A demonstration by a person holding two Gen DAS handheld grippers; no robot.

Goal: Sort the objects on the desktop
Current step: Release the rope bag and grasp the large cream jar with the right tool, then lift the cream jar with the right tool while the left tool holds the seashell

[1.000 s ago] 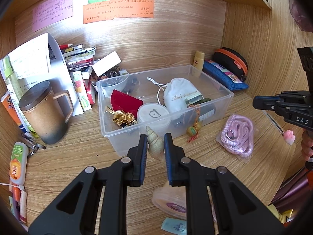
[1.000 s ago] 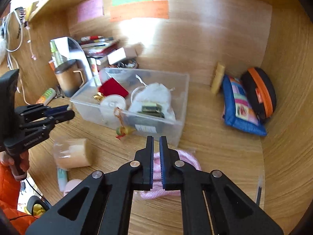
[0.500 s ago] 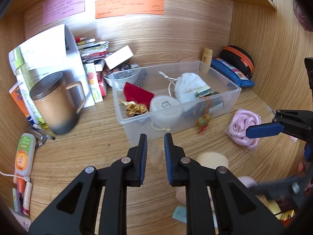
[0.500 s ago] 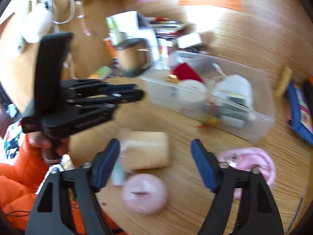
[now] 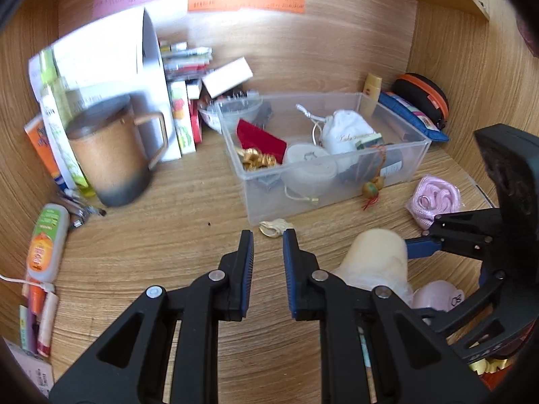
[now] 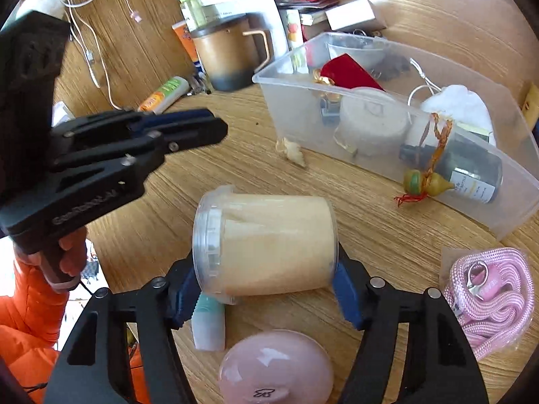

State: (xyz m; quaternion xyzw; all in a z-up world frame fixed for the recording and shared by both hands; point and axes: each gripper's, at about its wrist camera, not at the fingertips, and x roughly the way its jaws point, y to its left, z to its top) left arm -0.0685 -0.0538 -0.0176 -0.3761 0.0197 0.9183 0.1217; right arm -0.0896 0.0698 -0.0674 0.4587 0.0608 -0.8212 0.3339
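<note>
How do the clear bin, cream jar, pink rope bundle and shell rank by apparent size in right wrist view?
1. clear bin
2. cream jar, near the lens, so flattered
3. pink rope bundle
4. shell

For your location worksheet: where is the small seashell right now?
In both wrist views the seashell lies loose on the desk, just outside the clear box's near wall, ahead of the left gripper.
</note>
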